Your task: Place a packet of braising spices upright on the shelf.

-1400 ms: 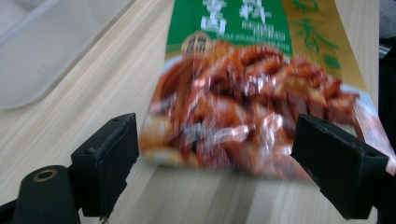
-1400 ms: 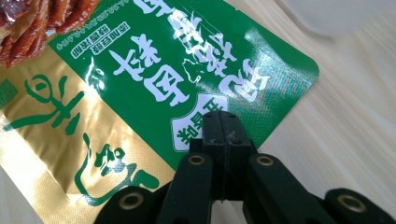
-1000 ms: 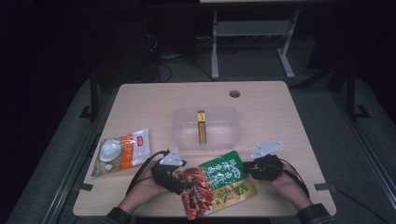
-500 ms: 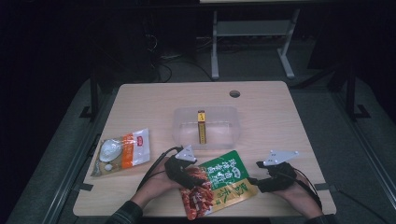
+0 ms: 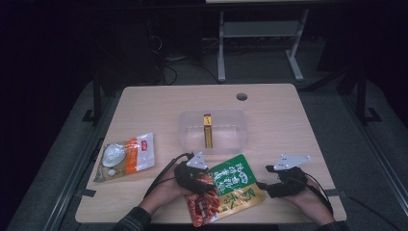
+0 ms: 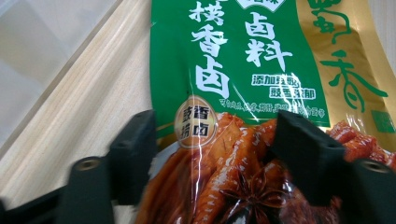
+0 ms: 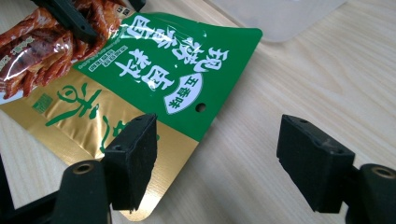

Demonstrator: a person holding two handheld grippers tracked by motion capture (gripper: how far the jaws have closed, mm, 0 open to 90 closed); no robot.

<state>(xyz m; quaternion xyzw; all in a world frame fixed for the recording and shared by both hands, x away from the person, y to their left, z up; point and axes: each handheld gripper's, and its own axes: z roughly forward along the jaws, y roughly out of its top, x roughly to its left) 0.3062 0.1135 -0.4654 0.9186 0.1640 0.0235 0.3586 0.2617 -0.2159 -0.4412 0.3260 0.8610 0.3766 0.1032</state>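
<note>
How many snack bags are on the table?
2. The green and gold spice pouch lies at the table's near edge between the grippers; the orange and clear bag lies at the left. None looks hidden.

The seasoning pouch lies at the table's near edge, in front of the container holding a small box, with another packet to the left.

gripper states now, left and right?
Left gripper: jaws just closing around the green seasoning pouch; grip cannot be told.
Right gripper: jaws just opened, open, holding nothing, beside the pouch's edge.
</note>
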